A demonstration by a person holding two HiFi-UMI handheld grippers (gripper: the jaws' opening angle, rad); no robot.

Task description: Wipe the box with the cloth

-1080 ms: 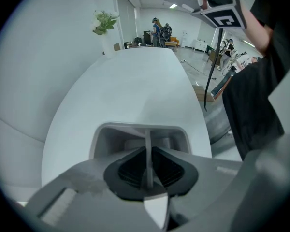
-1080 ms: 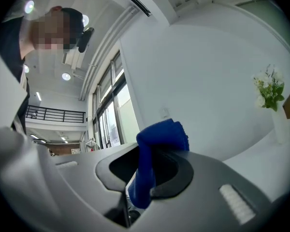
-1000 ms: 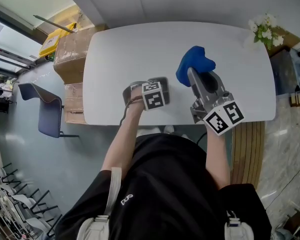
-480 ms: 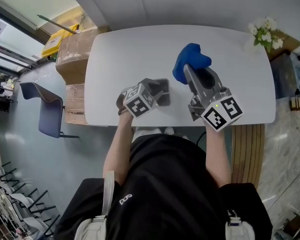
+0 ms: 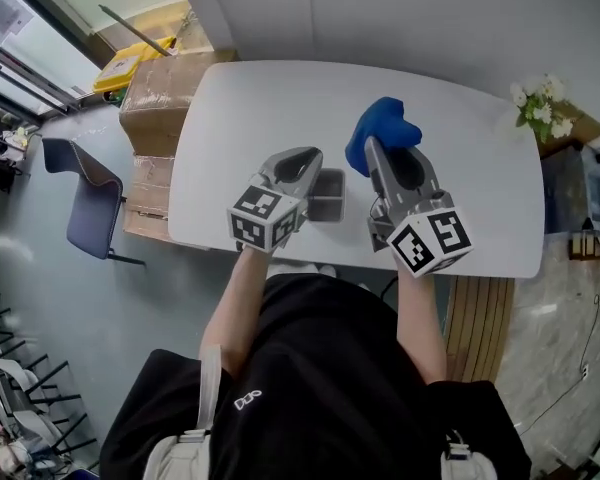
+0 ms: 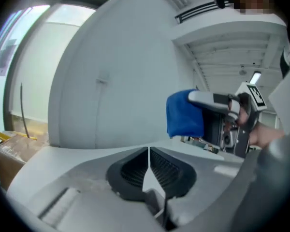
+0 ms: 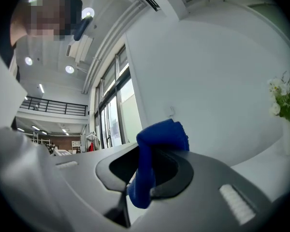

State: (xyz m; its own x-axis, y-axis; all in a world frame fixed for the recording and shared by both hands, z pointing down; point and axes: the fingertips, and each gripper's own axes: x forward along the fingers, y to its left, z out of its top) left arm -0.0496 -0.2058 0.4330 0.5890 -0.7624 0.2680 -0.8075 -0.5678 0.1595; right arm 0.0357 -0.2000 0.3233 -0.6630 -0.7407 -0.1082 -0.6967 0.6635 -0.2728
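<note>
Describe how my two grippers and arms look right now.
The left gripper and right gripper are grey plastic, tapering to jaws lined with dark ribbed pads. Each carries a white cube with black square markers. No cables show. The person wears a black short-sleeved top. The left jaws have just been closing, with nothing between them.

The white rounded tabletop [image 5: 270, 108] lies open far left; small grey box [image 5: 328, 196] mid-near, blue cloth [image 5: 380, 128] just right, white flowers [image 5: 538, 103] far right.

Open office-like hall: white table [image 5: 250, 108], cardboard boxes [image 5: 165, 93], blue chair [image 5: 90, 208].
</note>
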